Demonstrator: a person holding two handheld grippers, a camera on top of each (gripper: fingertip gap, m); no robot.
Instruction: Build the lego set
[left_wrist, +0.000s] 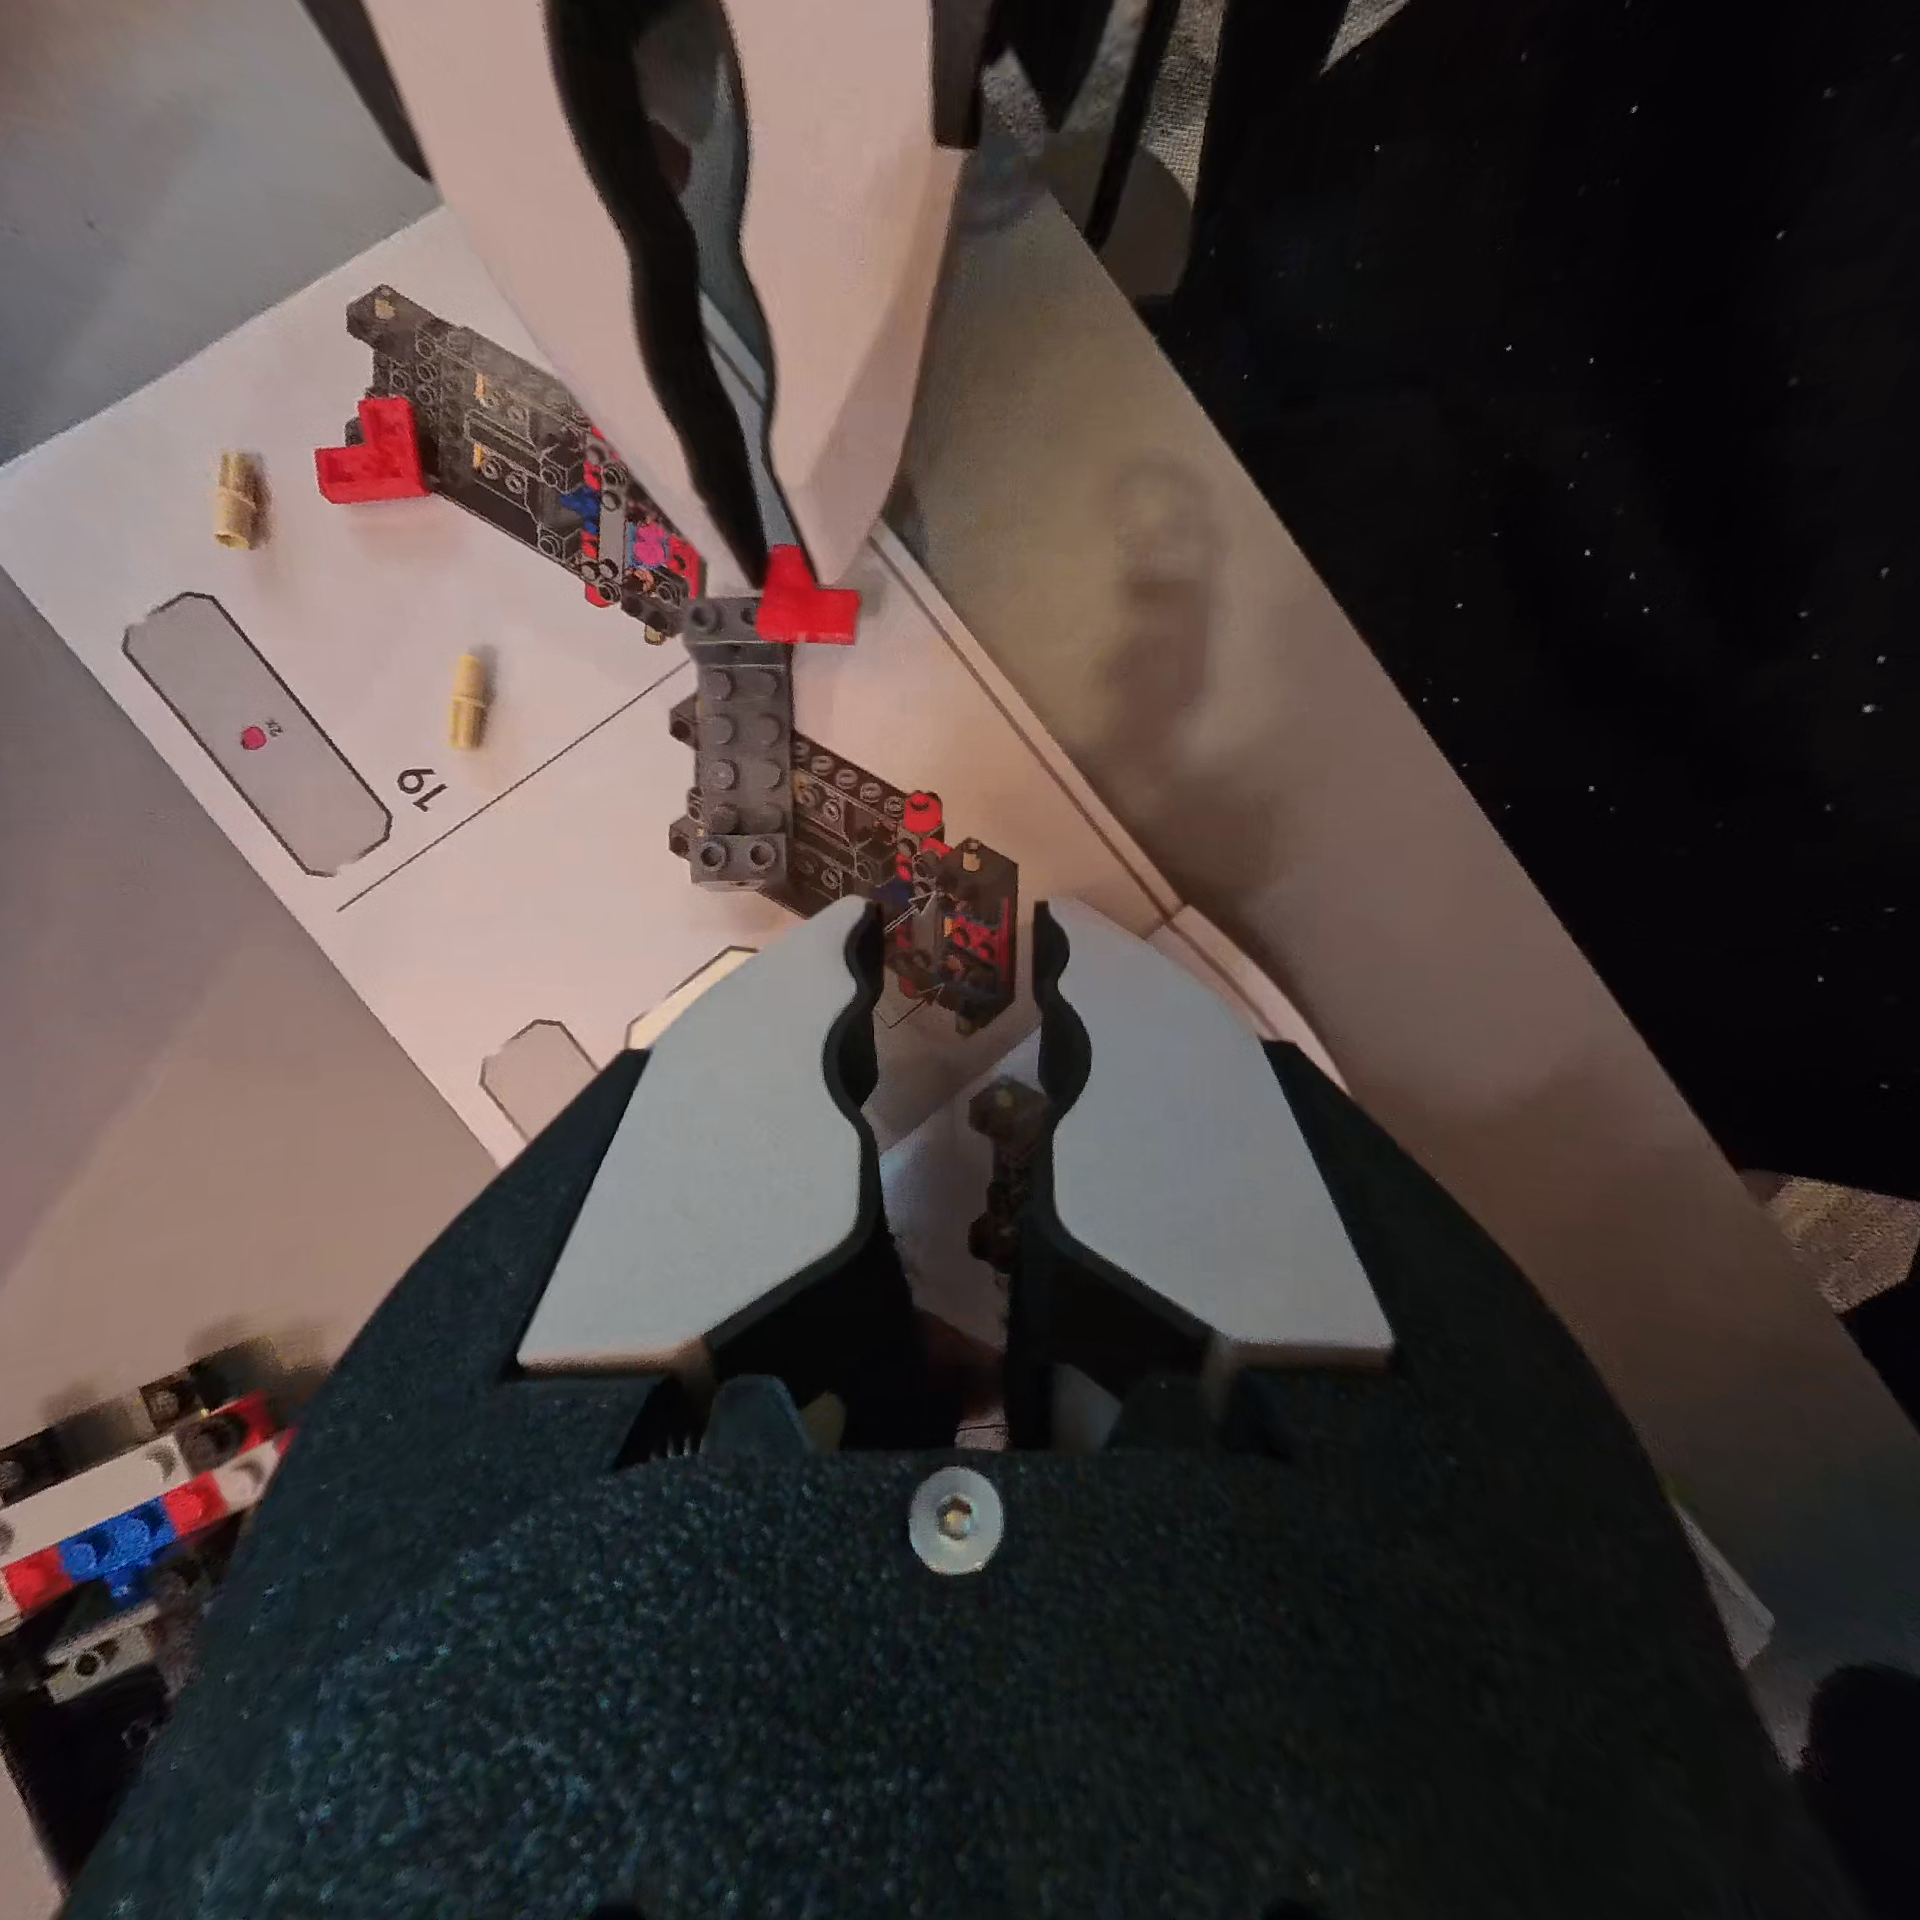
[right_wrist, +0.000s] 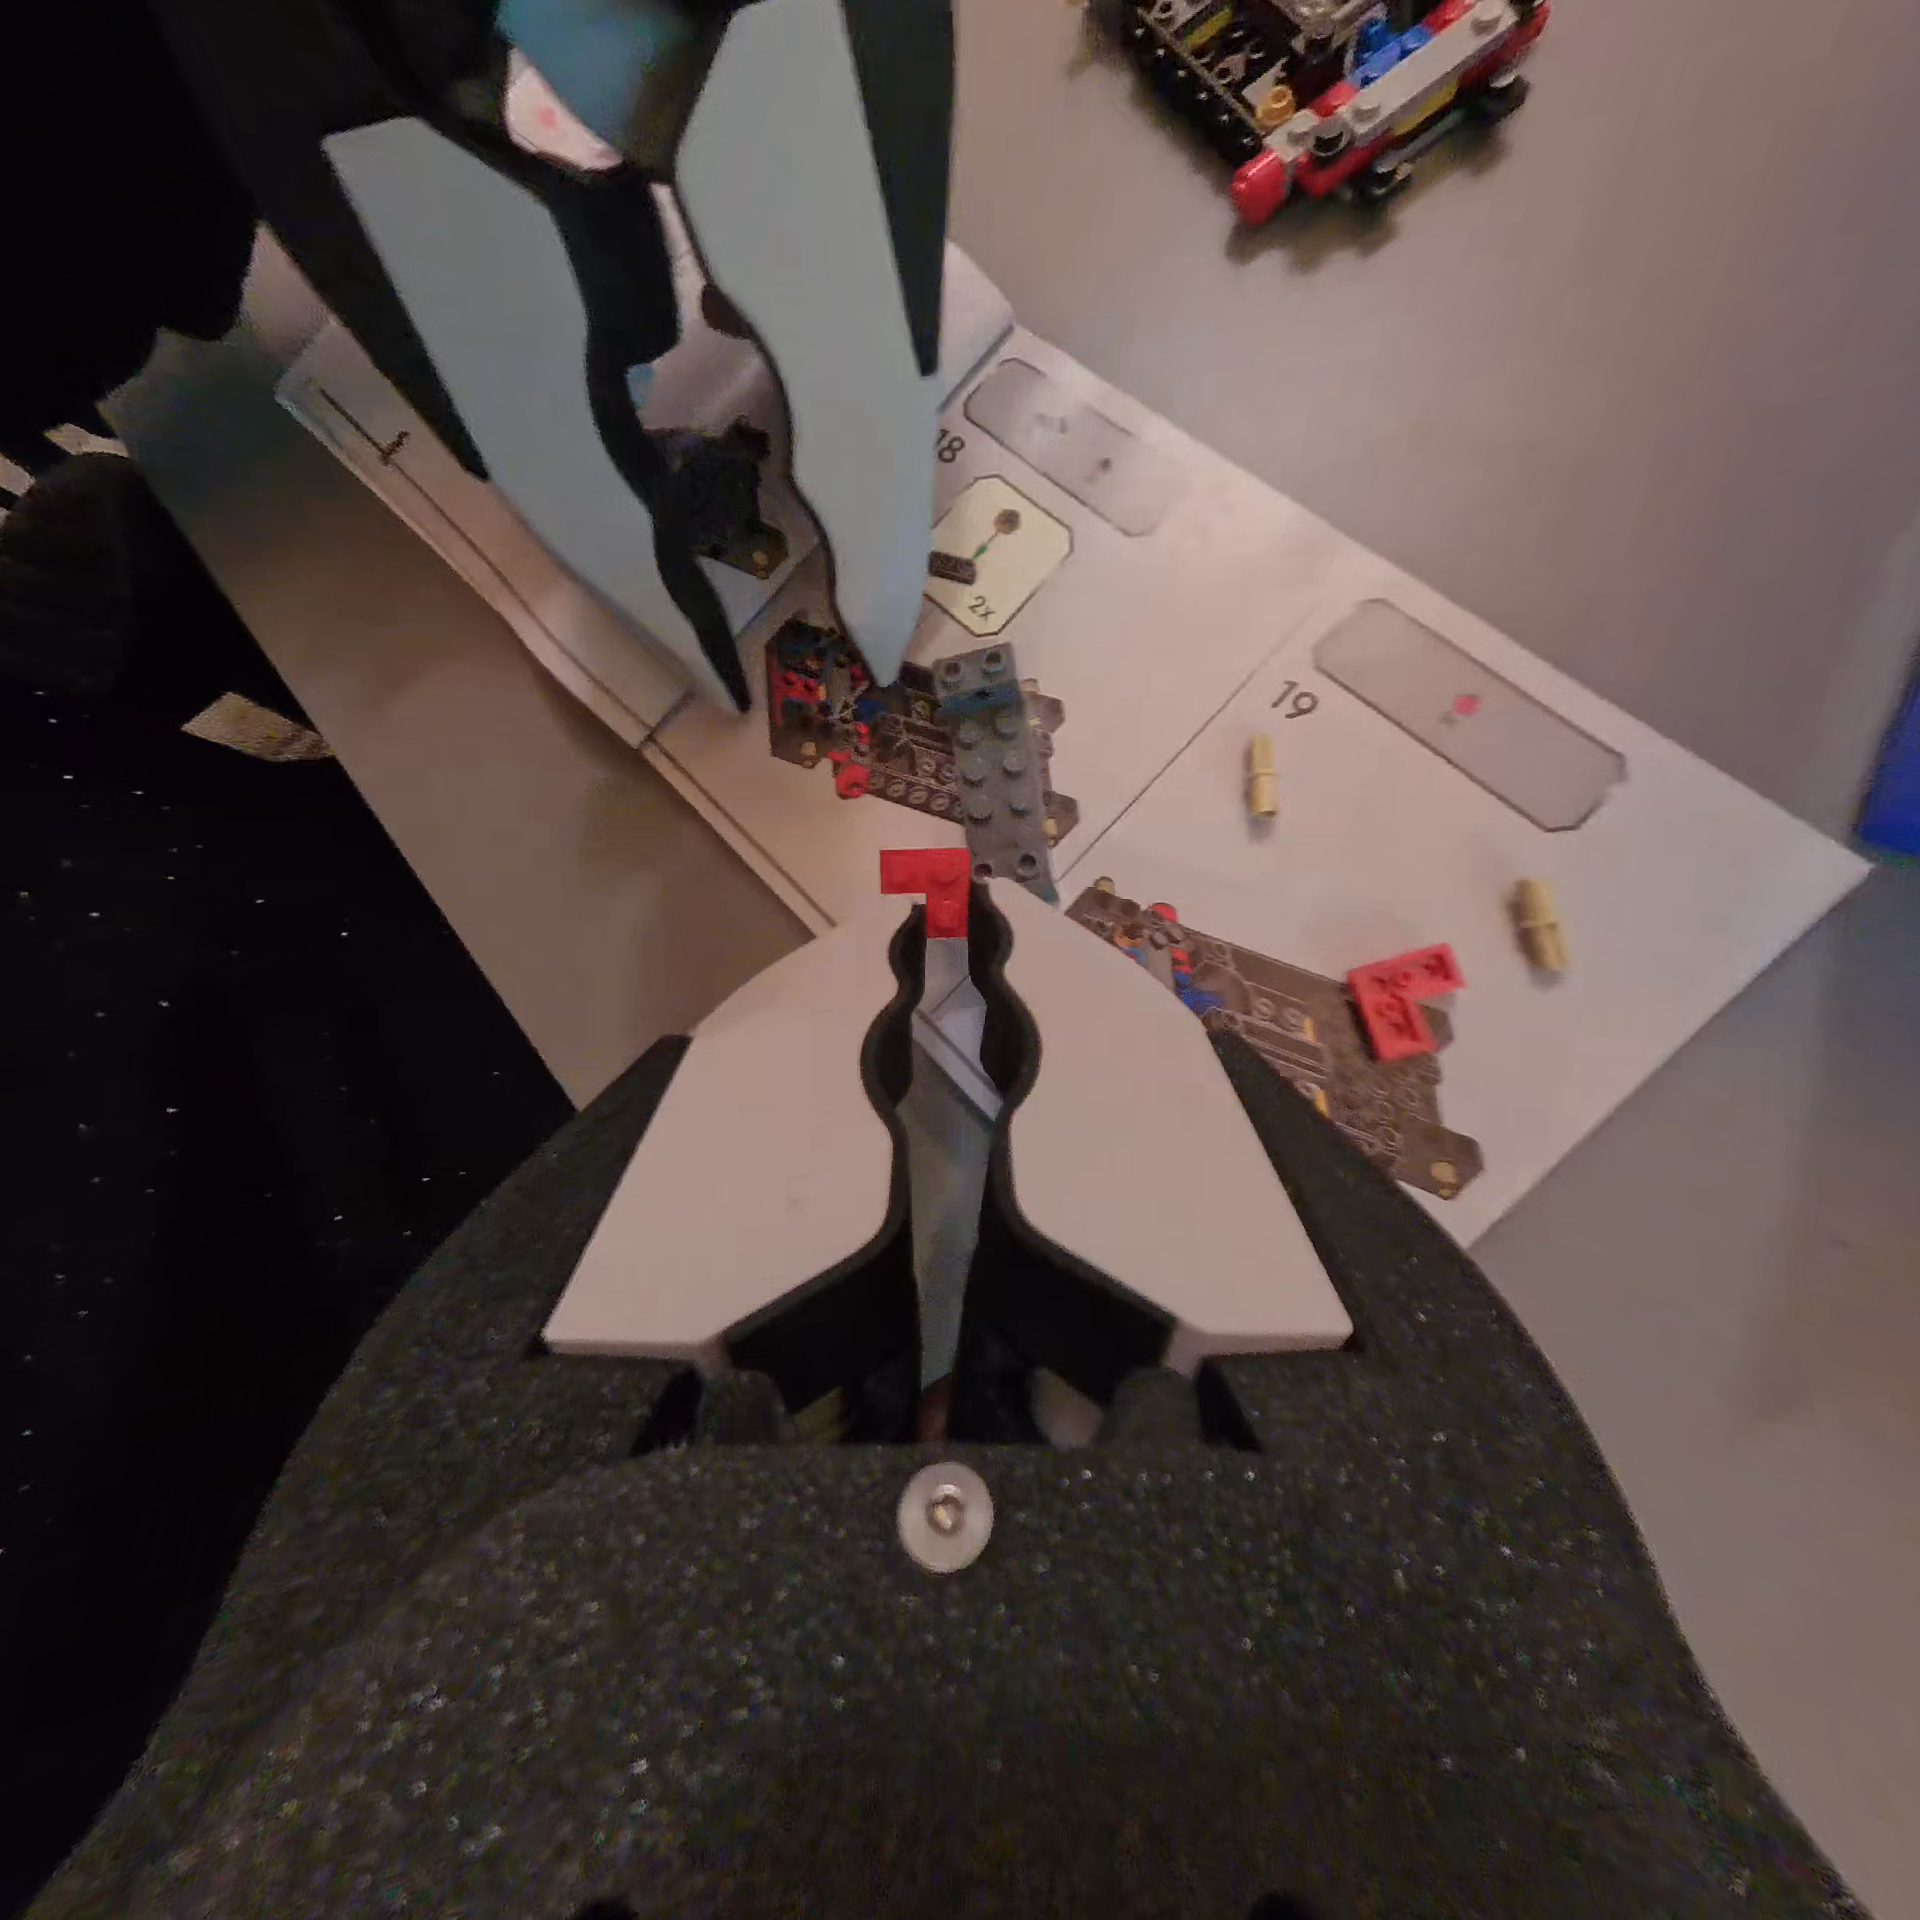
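- Grey tabletop (right_wrist: 1558, 416) holds an open instruction booklet (right_wrist: 1299, 831), its white pages printed with build diagrams, step numbers and grey parts boxes; dark speckled fabric lies off the table edge.
- Right gripper (right_wrist: 945, 914), pale smooth fingers on a grainy black body, pinches one arm of a red L-shaped plate (right_wrist: 925, 878) at its very tips, just beside the end of the grey assembly.
- Grey assembly (right_wrist: 997, 790) is a long studded plate with short bricks across each end, matte dark grey, lying on the booklet over a printed diagram.
- Left gripper (left_wrist: 945, 925) hovers with its wavy-edged jaws spread and nothing between them, near the assembly's other end.
- Second red L-shaped plate (right_wrist: 1403, 997) lies loose on the page, studs up.
- Two tan pins (right_wrist: 1262, 779), small ribbed cylinders, rest apart on the page.
- Partly built vehicle (right_wrist: 1340, 94) in black, red, white and blue sits on the table beyond the booklet.
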